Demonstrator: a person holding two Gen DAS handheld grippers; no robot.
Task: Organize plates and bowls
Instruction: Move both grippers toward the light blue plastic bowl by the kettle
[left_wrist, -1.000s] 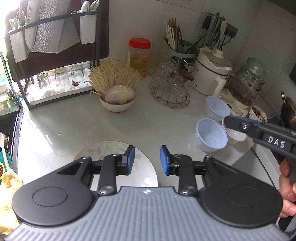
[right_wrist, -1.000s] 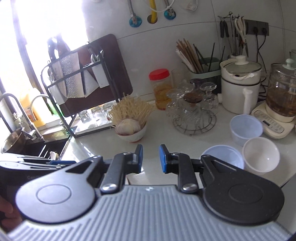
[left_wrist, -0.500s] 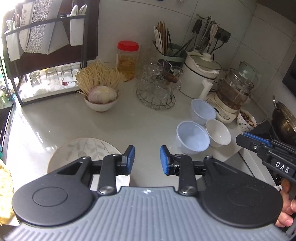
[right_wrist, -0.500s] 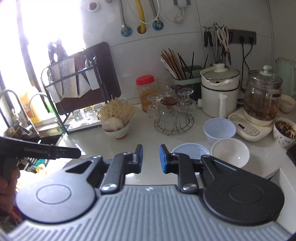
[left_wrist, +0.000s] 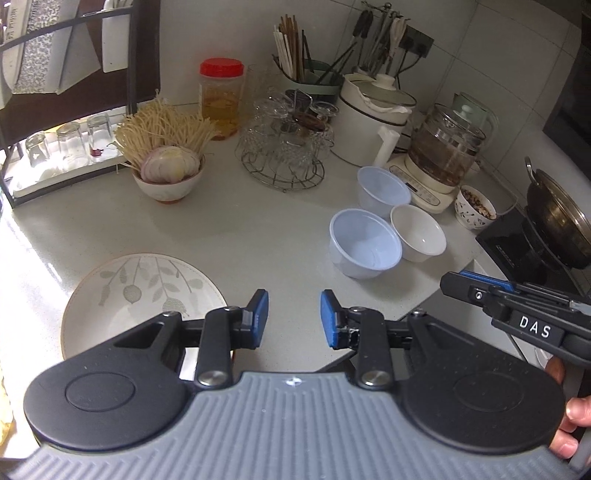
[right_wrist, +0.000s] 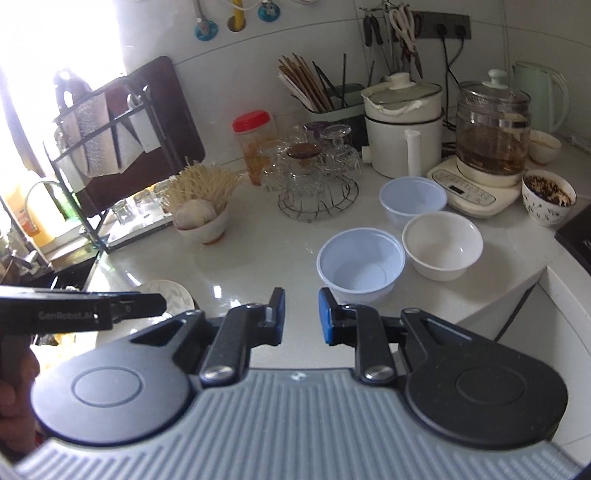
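A white plate with a leaf pattern (left_wrist: 140, 291) lies on the counter at the front left; its edge also shows in the right wrist view (right_wrist: 173, 293). Two pale blue plastic bowls (left_wrist: 364, 247) (left_wrist: 382, 190) and a white bowl (left_wrist: 419, 232) stand together at the right; they also show in the right wrist view as the near blue bowl (right_wrist: 360, 264), far blue bowl (right_wrist: 412, 197) and white bowl (right_wrist: 441, 245). My left gripper (left_wrist: 293, 317) is open and empty, above the counter just right of the plate. My right gripper (right_wrist: 301, 314) is open and empty, short of the near blue bowl.
A bowl with an onion and noodles (left_wrist: 168, 173), a glass rack (left_wrist: 286, 147), a red-lidded jar (left_wrist: 221, 98), a white pot (left_wrist: 369, 122), a kettle on its base (left_wrist: 439, 162), a patterned cup (left_wrist: 474, 206) and a wok (left_wrist: 557, 218) stand around. A dish rack (left_wrist: 55, 110) is at the left.
Both grippers have drawn back and up from the counter, so more of it shows. The right gripper has swung away from above the bowls. Both stay open and empty.
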